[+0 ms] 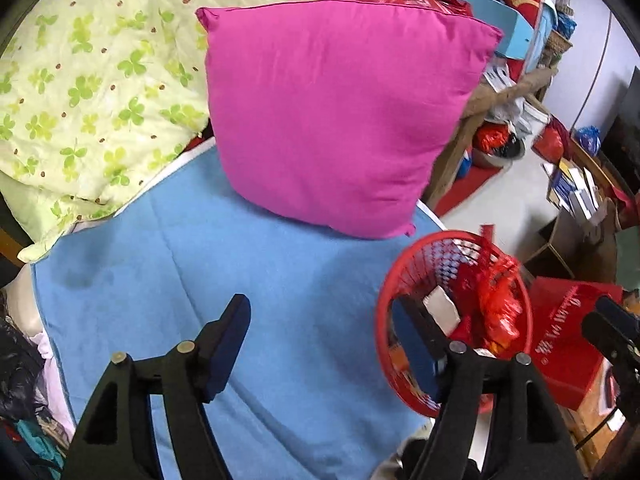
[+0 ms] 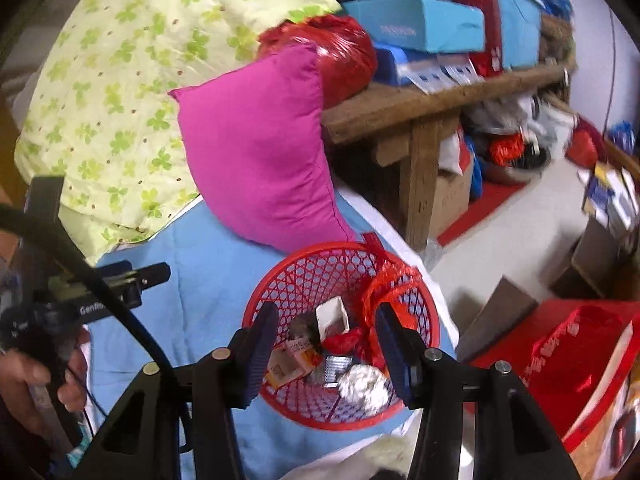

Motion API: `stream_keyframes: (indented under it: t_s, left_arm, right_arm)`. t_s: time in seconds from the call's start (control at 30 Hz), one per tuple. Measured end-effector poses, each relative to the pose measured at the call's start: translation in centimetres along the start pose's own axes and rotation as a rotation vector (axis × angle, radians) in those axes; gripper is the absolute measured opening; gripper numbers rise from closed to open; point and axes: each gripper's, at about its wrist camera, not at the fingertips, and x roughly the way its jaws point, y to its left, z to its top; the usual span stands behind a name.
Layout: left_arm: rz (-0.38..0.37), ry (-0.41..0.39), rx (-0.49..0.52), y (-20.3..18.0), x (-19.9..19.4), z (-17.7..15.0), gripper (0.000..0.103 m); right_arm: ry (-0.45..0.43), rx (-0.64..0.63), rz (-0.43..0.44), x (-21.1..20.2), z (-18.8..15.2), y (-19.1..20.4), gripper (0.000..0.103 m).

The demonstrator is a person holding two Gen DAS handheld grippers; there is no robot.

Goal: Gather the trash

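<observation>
On the blue sheet at the bed's near corner sits the red mesh basket, already holding paper scraps, a foil ball and a red plastic bag, likely set there within reach of both arms. The right gripper hangs spread and empty over it; the left gripper is spread too, above bare sheet. A pink pillow and floral quilt crowd behind; blur hides whether more trash remains.

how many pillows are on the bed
1. The pink pillow stands on the blue sheet, leaning back against the red bag, beside the green clover quilt. Others could be hidden under the quilt.
</observation>
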Motion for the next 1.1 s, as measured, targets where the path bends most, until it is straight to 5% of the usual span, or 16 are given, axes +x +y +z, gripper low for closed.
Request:
stream_keyframes:
  t_s: [0.63, 0.87, 1.1]
  left_arm:
    - [0.172, -0.166, -0.076, 7.9, 15.3, -6.1, 0.076]
    - [0.227, -0.307, -0.073, 8.0, 12.7, -8.7, 0.076]
    - [0.354, -0.353, -0.127, 5.8, 3.0, -13.9, 0.076]
  right_arm:
    - [-0.251, -0.163, 0.094, 10.8, -3.7, 1.2, 0.054]
    - [-0.408, -0.181, 0.209, 8.9, -6.2, 2.5, 0.054]
    - [-0.527, -0.229, 0.265, 2.3, -12.4, 1.1, 0.065]
